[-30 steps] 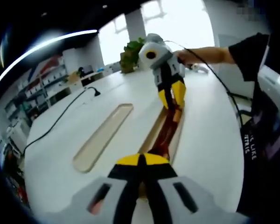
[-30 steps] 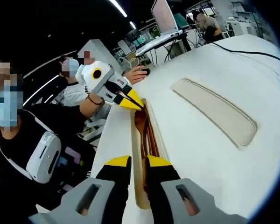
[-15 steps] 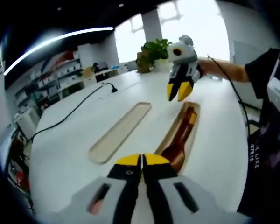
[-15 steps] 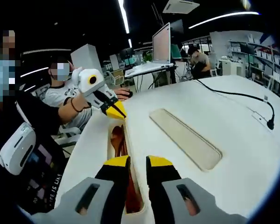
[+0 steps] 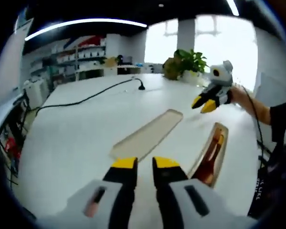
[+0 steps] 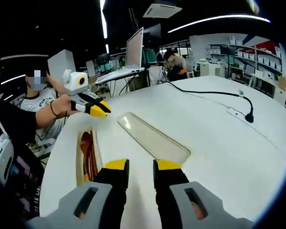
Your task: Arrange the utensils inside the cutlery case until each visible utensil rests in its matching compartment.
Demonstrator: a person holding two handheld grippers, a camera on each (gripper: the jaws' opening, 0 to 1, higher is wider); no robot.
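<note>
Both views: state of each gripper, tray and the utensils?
Left gripper: open, empty, off the table.
Right gripper: open, empty, raised.
Near tray: holds the utensils, lying lengthwise.
Far tray: empty.
Cable: loose on the table.

utensils (image 5: 210,159) partly hidden in compartment, kinds unclear

— What is carrying everything?
— A wide white table (image 5: 76,138) is spreading out under both views.
— What is lying on it?
— Two long trays are sitting near each other: a pale tray (image 5: 148,135) and a tray of brown utensils (image 5: 210,153). A black cable (image 5: 86,98) is trailing across, and a potted plant (image 5: 186,63) is standing at the far edge.
</note>
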